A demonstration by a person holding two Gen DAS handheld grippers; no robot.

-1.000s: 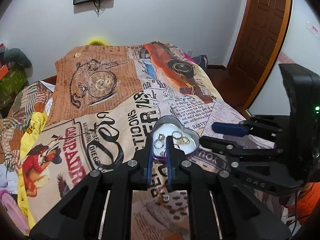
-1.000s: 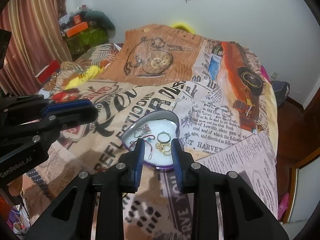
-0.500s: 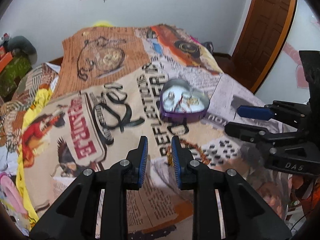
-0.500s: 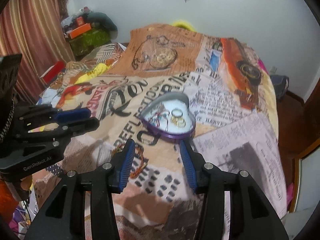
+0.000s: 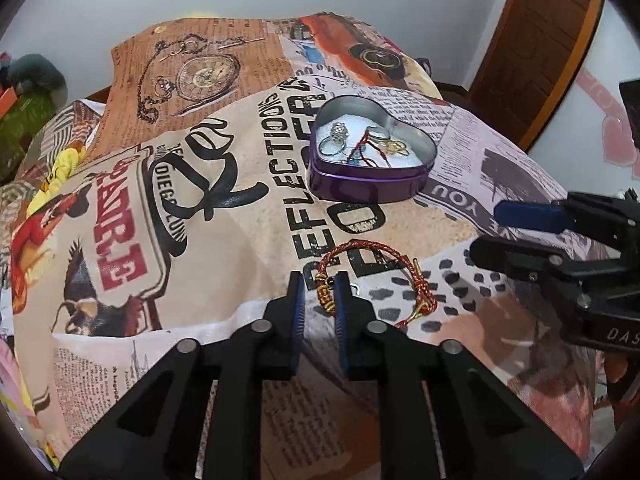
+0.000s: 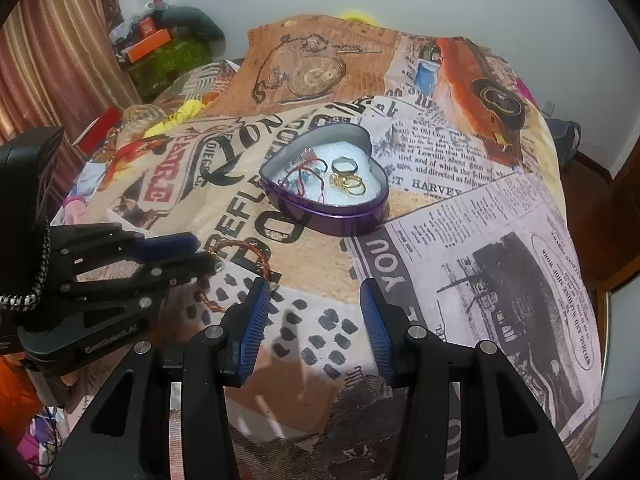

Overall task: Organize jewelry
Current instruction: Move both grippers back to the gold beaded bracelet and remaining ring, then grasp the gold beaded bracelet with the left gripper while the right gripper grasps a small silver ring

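Note:
A purple heart-shaped tin (image 5: 362, 188) (image 6: 332, 216) sits open on the printed bedspread, holding several rings and a red string bracelet. A red-and-gold braided bracelet (image 5: 404, 264) (image 6: 240, 246) lies on the cloth in front of the tin. My left gripper (image 5: 319, 284) (image 6: 188, 252) is low over the bracelet's gold clasp end, its jaws slightly apart on either side of the clasp. My right gripper (image 6: 312, 296) (image 5: 504, 232) is open and empty, near the bed's front, to the right of the bracelet.
The bedspread (image 5: 224, 240) covers a bed with a rumpled left side. A wooden door (image 5: 552, 32) stands at the right. Boxes and clutter (image 6: 160, 48) sit by a curtain at the far left. A white wall lies behind the bed.
Both grippers have pulled back from the tin toward the near edge. My left gripper has come down around the braided bracelet's clasp end. My right gripper has opened wider.

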